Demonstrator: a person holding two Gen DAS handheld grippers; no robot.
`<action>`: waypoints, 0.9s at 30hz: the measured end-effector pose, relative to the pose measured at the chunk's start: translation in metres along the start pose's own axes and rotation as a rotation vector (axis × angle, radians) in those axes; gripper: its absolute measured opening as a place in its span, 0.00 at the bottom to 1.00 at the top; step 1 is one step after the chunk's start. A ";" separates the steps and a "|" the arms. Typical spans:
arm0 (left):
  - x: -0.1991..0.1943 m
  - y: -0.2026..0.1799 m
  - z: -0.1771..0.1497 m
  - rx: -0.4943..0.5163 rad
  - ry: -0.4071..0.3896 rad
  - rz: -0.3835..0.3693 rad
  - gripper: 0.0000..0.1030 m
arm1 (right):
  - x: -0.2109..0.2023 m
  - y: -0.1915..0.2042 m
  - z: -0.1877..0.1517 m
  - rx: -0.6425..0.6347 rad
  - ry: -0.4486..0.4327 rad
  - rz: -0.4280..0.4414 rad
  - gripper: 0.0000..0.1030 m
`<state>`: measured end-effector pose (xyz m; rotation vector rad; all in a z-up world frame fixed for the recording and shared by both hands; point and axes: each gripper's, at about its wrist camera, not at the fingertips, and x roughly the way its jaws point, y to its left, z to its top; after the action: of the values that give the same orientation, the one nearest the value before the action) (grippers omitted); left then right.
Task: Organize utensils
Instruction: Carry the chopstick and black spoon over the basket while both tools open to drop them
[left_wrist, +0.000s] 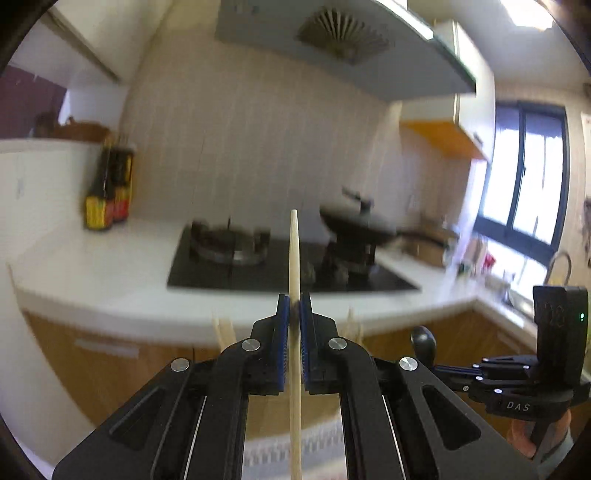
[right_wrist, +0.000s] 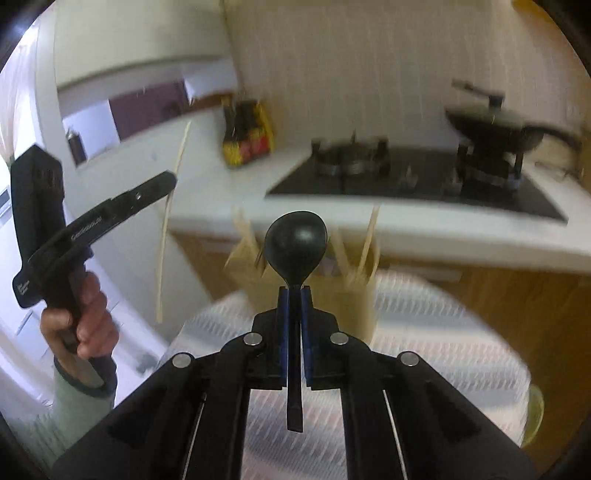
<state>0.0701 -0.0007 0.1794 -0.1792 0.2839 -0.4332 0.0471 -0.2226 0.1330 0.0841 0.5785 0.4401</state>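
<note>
My left gripper (left_wrist: 294, 308) is shut on a pale wooden chopstick (left_wrist: 294, 254), which stands upright between the blue pads and pokes up past them. My right gripper (right_wrist: 295, 300) is shut on the handle of a black spoon (right_wrist: 296, 242), bowl pointing up and away. In the right wrist view, the left gripper (right_wrist: 168, 181) with its chopstick (right_wrist: 165, 236) shows at the left, held by a hand (right_wrist: 83, 314). A wooden utensil holder (right_wrist: 343, 291) with several chopsticks stands below on a striped cloth (right_wrist: 424, 332). In the left wrist view, the right gripper (left_wrist: 448, 369) and the spoon's bowl (left_wrist: 424, 341) show at the lower right.
A white counter (left_wrist: 110, 277) carries a black gas hob (left_wrist: 258, 269) with a dark wok (left_wrist: 362, 223) on its right burner. Dark sauce bottles (left_wrist: 110, 188) stand at the counter's left. Wooden cabinet fronts (left_wrist: 92, 362) lie below. A window (left_wrist: 524, 177) and sink tap (left_wrist: 559, 262) are at right.
</note>
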 end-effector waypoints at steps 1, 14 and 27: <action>0.008 0.001 0.006 -0.014 -0.024 0.003 0.04 | 0.002 -0.003 0.007 -0.006 -0.025 -0.010 0.05; 0.066 0.006 -0.003 -0.063 -0.215 0.135 0.04 | 0.059 -0.038 0.041 0.010 -0.300 -0.119 0.05; 0.090 0.019 -0.028 -0.065 -0.232 0.207 0.04 | 0.085 -0.039 0.024 -0.009 -0.295 -0.109 0.05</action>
<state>0.1471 -0.0260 0.1278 -0.2588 0.0871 -0.1954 0.1381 -0.2209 0.1018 0.1064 0.2896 0.3165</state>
